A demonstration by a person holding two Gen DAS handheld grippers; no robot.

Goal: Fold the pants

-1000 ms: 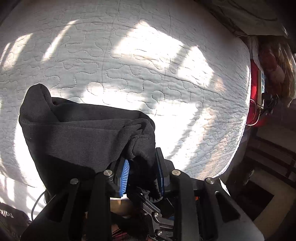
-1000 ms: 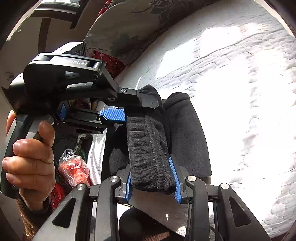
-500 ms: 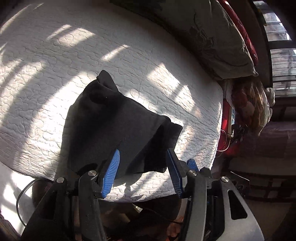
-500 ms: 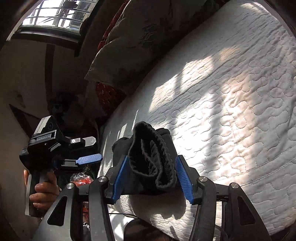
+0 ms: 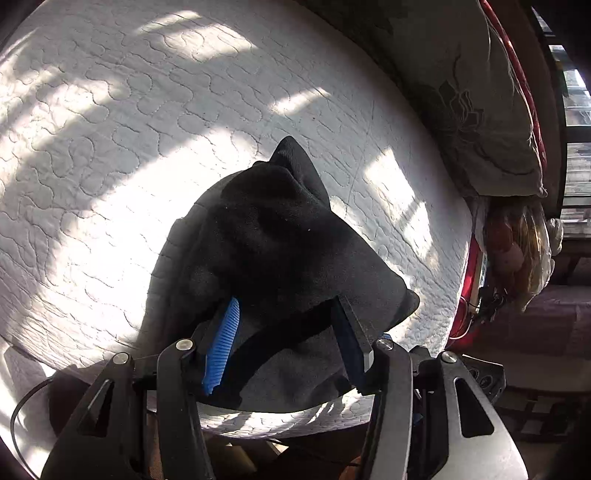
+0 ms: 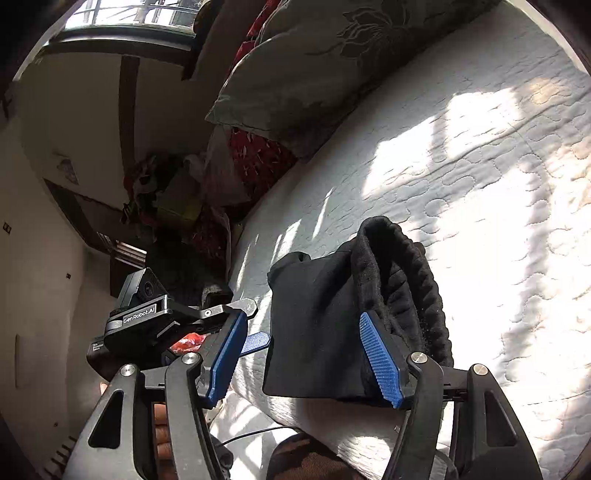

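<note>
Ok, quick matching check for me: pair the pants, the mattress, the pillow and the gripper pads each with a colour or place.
Things:
1. pants
2. mattress
3. pillow
4. gripper pads

Descriptions:
A. blue, ribbed
B. black, folded, near the bed's edge
C. white, quilted, sunlit
D. grey-green, flower pattern, at the bed's far end

Pairs: 1-B, 2-C, 3-D, 4-A

white quilted mattress (image 5: 155, 122), sunlit patches | grey floral pillow (image 6: 306, 62) at its head | red patterned cloth (image 6: 258, 158) beneath pillow | barred window (image 6: 133, 18)
</note>
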